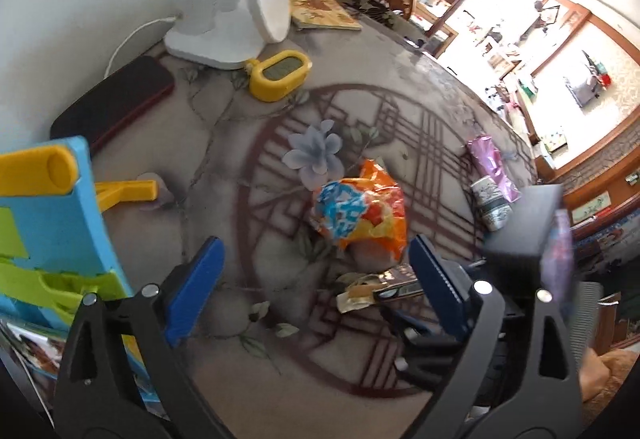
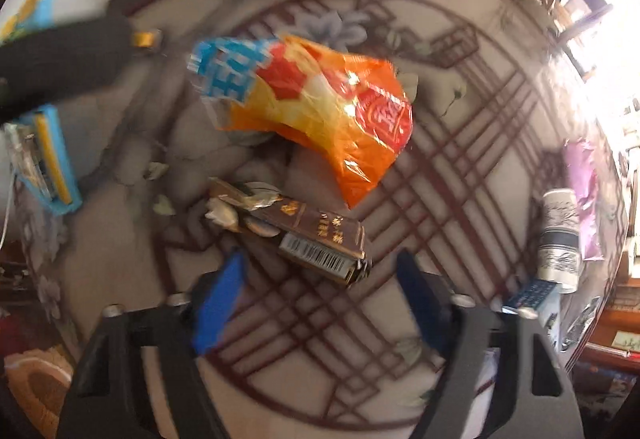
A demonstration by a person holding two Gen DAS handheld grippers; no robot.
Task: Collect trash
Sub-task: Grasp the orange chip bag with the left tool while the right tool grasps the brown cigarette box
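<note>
Right hand-held gripper [image 2: 320, 295], jaws spread, hovers just before brown box [image 2: 316, 239].

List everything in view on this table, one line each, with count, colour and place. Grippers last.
snack bag: 1, orange with blue, table centre
brown box: 1, brown with barcode, near side of the bag
paper cup: 1, white-and-dark print, lying at right edge
pink wrapper: 1, pink, beside the cup
yellow timer: 1, yellow, by the lamp
desk lamp: 1, white, back left
phone: 1, dark red, left by wall
book: 1, tan, back
left gripper: blue pads, open
right gripper: blue pads, open
</note>
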